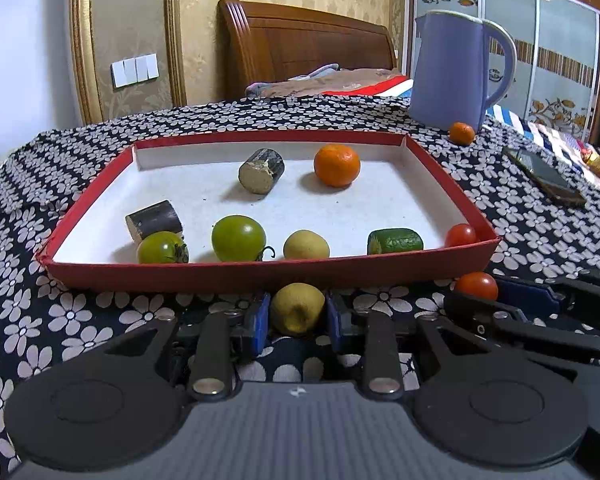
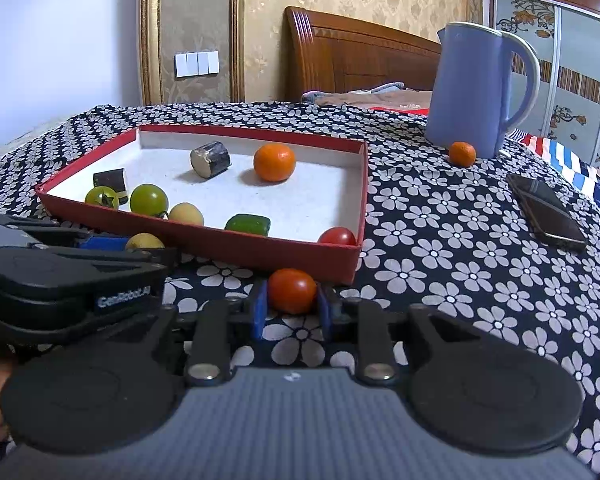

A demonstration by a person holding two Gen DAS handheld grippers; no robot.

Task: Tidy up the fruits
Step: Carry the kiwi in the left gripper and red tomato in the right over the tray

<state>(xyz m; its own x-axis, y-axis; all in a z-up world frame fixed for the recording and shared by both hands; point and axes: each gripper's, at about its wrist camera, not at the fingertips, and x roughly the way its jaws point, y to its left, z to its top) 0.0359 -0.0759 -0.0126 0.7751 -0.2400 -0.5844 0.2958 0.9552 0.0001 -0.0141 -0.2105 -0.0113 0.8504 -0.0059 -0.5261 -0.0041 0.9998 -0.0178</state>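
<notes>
Left tool (image 1: 297, 314) clamps a dull yellow, dimpled fruit (image 1: 297, 308); right tool (image 2: 292, 306) clamps a glossy red tomato (image 2: 292, 290), both near the red tray (image 1: 260, 274).

Tray (image 1: 260, 276) on the cloth (image 1: 520, 240), kettle (image 1: 452, 76) behind right.

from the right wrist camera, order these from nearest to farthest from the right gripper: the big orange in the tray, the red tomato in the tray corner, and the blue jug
Measured from the right gripper:
1. Red tomato, in the tray's near right corner.
2. Big orange, mid-tray, toward the back.
3. Blue jug, past the tray, far right on the cloth.
</notes>
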